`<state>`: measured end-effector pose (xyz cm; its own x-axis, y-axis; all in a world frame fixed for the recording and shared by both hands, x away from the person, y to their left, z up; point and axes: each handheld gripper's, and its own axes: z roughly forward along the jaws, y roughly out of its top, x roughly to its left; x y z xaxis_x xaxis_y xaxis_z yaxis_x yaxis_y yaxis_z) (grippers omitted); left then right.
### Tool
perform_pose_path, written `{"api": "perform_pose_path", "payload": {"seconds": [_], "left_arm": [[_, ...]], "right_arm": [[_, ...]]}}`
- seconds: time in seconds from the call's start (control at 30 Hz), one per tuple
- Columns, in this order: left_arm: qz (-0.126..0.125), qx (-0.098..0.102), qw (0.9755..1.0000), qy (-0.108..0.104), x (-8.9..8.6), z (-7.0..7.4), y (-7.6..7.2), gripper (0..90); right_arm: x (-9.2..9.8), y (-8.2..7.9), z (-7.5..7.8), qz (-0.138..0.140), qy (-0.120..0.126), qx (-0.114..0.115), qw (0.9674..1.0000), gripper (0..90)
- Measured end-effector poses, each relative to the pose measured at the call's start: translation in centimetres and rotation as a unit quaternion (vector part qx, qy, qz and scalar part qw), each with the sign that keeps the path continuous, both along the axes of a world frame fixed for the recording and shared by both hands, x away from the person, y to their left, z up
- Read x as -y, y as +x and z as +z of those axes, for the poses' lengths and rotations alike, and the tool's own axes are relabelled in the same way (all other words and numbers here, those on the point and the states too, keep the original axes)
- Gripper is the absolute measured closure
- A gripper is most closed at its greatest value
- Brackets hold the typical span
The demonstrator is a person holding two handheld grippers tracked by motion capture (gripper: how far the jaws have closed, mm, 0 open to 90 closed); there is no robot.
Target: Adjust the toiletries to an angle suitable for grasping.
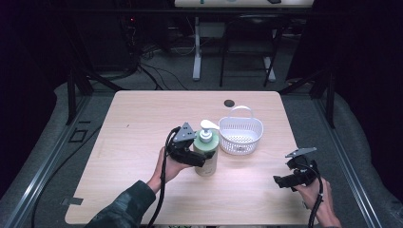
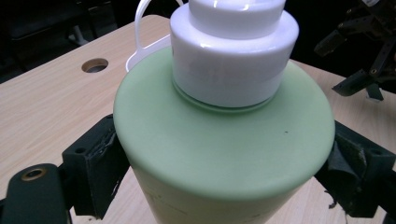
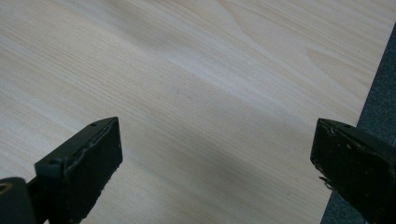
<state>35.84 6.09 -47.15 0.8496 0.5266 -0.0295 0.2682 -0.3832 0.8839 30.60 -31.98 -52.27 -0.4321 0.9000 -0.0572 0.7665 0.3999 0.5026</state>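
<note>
Here our left gripper (image 1: 197, 159) has its fingers (image 2: 91, 158) clamped on the green pump bottle (image 1: 207, 156), upright on the table (image 1: 142, 118) just beside the white basket (image 1: 240, 135); next, we judge, comes lifting it straight up. Our right gripper (image 1: 280, 182) hovers low near the table's right edge, fingers spread wide and empty.

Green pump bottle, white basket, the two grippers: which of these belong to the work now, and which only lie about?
In the work:
- green pump bottle, upright on the table
- left gripper, jaws on both sides of the bottle

Not in use:
- white basket, empty, just beside the bottle
- right gripper, open above bare table
</note>
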Motion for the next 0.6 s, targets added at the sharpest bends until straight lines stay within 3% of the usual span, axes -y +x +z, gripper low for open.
{"api": "perform_pose_path", "payload": {"seconds": [0.37,0.6], "left_arm": [[-0.023,0.007,0.9997,-0.008,1.6,-0.2,0.6,12.4],[-0.03,0.004,0.9995,0.002,1.8,0.0,0.7,11.7]], "right_arm": [[0.0,0.0,0.0,0.0,0.001,0.003,1.0,1.6],[0.1,-0.1,0.1,0.0,0.003,0.005,1.0,1.7]]}}
